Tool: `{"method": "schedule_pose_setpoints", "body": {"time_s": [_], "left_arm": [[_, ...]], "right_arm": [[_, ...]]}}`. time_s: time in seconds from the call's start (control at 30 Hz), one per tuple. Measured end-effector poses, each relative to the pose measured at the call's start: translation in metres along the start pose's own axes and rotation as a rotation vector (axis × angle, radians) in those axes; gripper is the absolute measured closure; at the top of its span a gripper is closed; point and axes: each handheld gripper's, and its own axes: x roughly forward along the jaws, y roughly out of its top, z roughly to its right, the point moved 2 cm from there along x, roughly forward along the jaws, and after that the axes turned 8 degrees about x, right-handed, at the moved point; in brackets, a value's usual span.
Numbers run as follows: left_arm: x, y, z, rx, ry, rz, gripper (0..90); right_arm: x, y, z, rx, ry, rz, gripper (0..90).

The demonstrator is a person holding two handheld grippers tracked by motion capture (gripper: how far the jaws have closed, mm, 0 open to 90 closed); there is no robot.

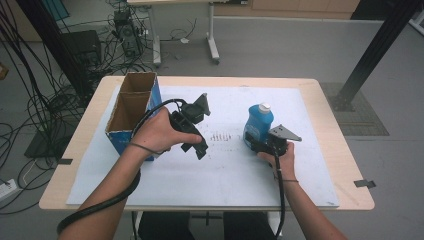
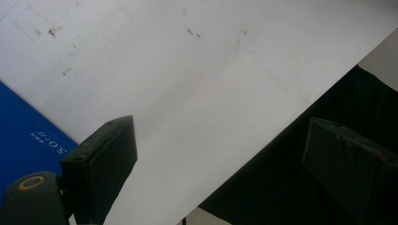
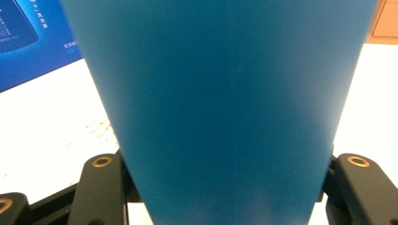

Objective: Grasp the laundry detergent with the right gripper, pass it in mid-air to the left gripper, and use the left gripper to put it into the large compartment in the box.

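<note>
1. Standing upright on the white sheet (image 1: 210, 170), to the right of the cardboard box (image 1: 132, 112) and well apart from it: one blue bottle (image 1: 258, 123) with a white cap (image 1: 264, 106).
2. Right gripper (image 1: 260, 144): set against the bottle's near side, low on its body. In the right gripper view the bottle (image 3: 225, 108) sits between the two black jaws, which press on its lower flanks; the grip is closed on it.
3. Left gripper (image 1: 195, 145): held in the left hand (image 1: 160, 132) just right of the box, between box and bottle, above the sheet. Its jaws stand wide apart with nothing between them; the left gripper view looks past them onto the sheet (image 2: 197, 93) and a blue box wall (image 2: 23, 136).
4. Cardboard box: open-topped, blue-sided, two compartments, at the sheet's left edge.
</note>
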Motion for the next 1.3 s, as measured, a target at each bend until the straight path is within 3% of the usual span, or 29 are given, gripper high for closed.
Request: {"method": "schedule_pose_setpoints", "body": {"time_s": [0.87,1.3], "left_arm": [[-0.0008,0.0004,0.0001,-0.005,0.003,-0.002,10.4],[-0.0034,0.0026,0.0011,0.012,0.005,0.011,10.4]], "right_arm": [[0.0002,0.0,-0.001,0.002,-0.007,0.001,38.4],[-0.0002,0.0014,-0.0006,-0.001,-0.005,-0.01,39.3]]}}
